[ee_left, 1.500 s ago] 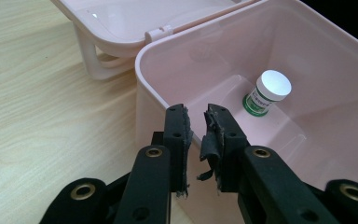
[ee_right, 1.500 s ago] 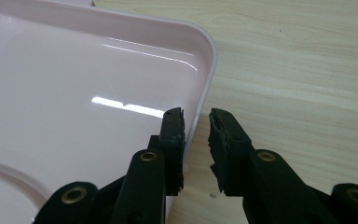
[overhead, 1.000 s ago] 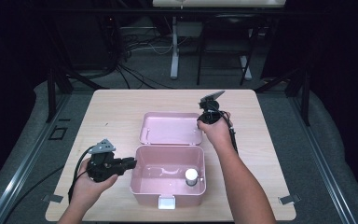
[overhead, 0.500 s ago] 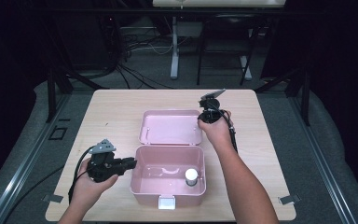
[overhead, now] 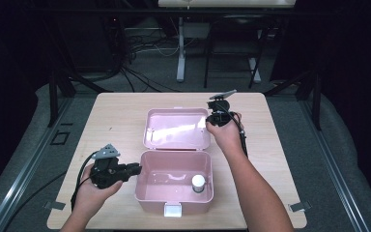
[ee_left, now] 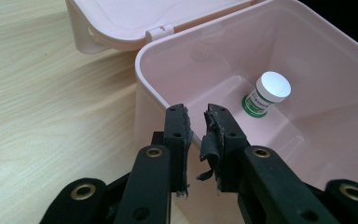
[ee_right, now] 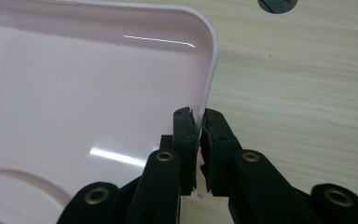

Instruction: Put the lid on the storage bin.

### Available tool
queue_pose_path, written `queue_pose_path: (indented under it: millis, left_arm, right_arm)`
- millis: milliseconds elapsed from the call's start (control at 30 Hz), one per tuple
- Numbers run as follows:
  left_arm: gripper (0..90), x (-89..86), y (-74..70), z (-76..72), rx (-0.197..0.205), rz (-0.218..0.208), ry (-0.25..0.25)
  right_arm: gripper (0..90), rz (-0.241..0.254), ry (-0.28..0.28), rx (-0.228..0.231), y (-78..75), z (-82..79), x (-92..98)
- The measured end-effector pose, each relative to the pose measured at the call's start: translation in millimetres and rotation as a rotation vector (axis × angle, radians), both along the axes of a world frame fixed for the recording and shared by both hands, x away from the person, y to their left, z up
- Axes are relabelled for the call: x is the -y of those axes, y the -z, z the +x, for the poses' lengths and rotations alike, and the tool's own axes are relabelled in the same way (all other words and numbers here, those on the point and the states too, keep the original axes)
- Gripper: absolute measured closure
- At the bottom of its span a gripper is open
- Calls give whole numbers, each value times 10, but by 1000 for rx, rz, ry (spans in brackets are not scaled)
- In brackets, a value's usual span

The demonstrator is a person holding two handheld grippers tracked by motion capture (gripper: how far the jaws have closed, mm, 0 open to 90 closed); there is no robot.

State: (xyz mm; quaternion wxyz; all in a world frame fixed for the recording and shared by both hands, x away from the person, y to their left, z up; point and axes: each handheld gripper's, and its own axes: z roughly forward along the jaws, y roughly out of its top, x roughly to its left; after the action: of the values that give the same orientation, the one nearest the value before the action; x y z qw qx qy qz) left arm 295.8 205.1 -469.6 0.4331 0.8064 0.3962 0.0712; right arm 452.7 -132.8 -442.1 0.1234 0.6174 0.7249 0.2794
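An open pink box (overhead: 174,200) stands in the middle of the table, with its lid (overhead: 176,128) laid back flat behind it. A small white-capped bottle with a green label (overhead: 198,182) (ee_left: 266,93) stands in the box's right part. At the box's left wall (ee_left: 142,74) my left gripper (overhead: 136,168) (ee_left: 199,116) is shut on the rim, one jaw outside and one inside. My right gripper (overhead: 208,123) (ee_right: 199,119) has been closing on the lid's right edge (ee_right: 210,60), and its pads now pinch that rim.
The wooden table (overhead: 116,116) has bare room to the left and right of the box. A white latch (overhead: 172,209) sits on the box's front wall. A small grey round thing (ee_right: 275,3) lies on the table beyond the lid. Dark floor with cables and stands surrounds the table.
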Motion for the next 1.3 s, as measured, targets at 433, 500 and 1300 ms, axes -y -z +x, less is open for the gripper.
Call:
queue_pose_path:
  millis: [433,500,1300]
  left_arm:
    - [785,1,0,-1,-1,0,-2]
    - [786,0,0,0,0,0,-1]
    - [787,3,2,-1,0,-1,-4]
  right_arm:
    - [857,-4,-17,55,-176,-120,5]
    - [857,-7,-18,63,-194,-136,3]
    - [863,13,-29,128,-316,-298,35]
